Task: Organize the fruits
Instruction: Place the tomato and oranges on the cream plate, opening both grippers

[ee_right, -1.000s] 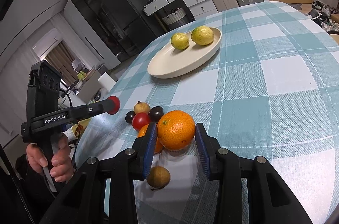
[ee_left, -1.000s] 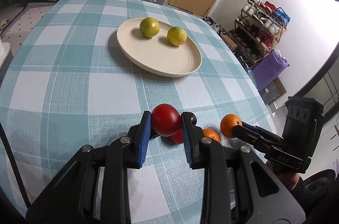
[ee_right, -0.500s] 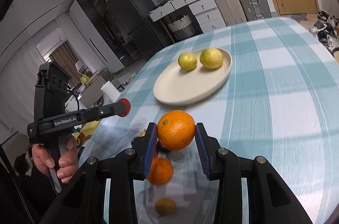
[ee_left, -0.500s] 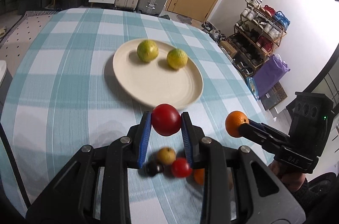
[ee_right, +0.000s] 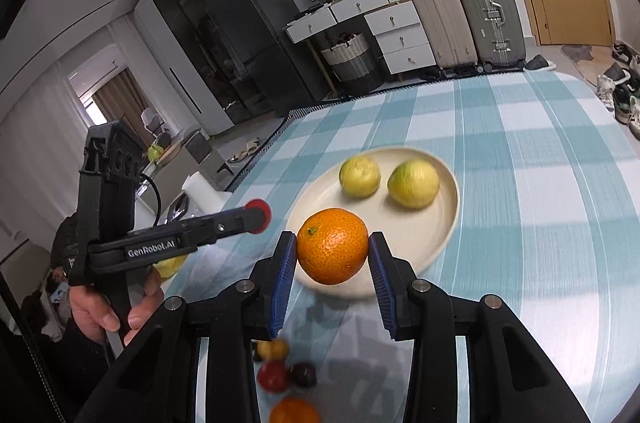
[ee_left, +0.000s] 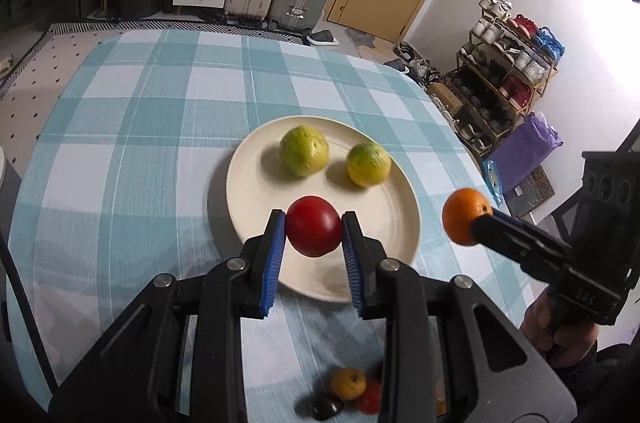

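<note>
Ahead of the left gripper (ee_left: 314, 237), clamped on a red tomato (ee_left: 314, 231), the near half of the cream plate (ee_left: 248, 191) lies bare. Two yellow-green fruits (ee_left: 304, 156) (ee_left: 368, 165) block its far half, side by side with a narrow gap between them. To its right, the right gripper (ee_right: 332, 259) holds an orange (ee_right: 333, 245) over the plate's near rim. Below and behind both claws, small loose fruits (ee_right: 280, 371) crowd the checked tablecloth (ee_left: 132, 127). Left of the plate and beyond it the cloth lies open.
</note>
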Demonstrator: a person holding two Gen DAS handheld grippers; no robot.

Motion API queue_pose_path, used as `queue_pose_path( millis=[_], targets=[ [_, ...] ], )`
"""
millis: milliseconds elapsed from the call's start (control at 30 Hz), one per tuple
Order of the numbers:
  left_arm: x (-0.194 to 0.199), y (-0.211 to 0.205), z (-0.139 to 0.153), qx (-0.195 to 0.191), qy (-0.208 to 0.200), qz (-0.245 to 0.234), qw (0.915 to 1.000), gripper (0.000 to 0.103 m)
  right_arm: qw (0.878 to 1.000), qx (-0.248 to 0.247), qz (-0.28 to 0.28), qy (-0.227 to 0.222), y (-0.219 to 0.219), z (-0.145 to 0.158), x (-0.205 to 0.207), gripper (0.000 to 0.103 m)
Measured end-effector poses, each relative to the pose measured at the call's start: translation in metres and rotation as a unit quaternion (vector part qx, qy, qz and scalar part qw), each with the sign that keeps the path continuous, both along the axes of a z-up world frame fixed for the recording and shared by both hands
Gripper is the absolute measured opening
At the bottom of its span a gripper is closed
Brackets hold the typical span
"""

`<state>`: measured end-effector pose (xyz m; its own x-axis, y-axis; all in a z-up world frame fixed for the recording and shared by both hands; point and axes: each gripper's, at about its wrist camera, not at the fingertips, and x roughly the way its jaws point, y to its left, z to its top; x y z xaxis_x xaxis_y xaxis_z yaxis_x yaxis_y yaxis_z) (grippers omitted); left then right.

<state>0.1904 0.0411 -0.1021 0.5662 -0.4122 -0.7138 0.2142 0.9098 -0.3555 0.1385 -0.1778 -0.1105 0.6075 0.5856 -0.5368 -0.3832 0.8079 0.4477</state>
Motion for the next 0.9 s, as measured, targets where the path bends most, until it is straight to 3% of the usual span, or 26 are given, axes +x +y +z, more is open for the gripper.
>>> queue_pose_path(
  millis=[400, 900],
  targets=[
    [0.057, 0.004, -0.028, 0.006, 0.023, -0.001, 0.9997, 0.025, 1.0, -0.013, -0.023, 0.016, 0.009, 0.002, 0.071, 0.038],
    [0.09, -0.002, -0.051, 0.004, 0.04, -0.008, 0.9992, 0.025, 0.997, -0.027, -0.043, 0.063, 0.025, -0.031, 0.133, 0.038]
  ],
)
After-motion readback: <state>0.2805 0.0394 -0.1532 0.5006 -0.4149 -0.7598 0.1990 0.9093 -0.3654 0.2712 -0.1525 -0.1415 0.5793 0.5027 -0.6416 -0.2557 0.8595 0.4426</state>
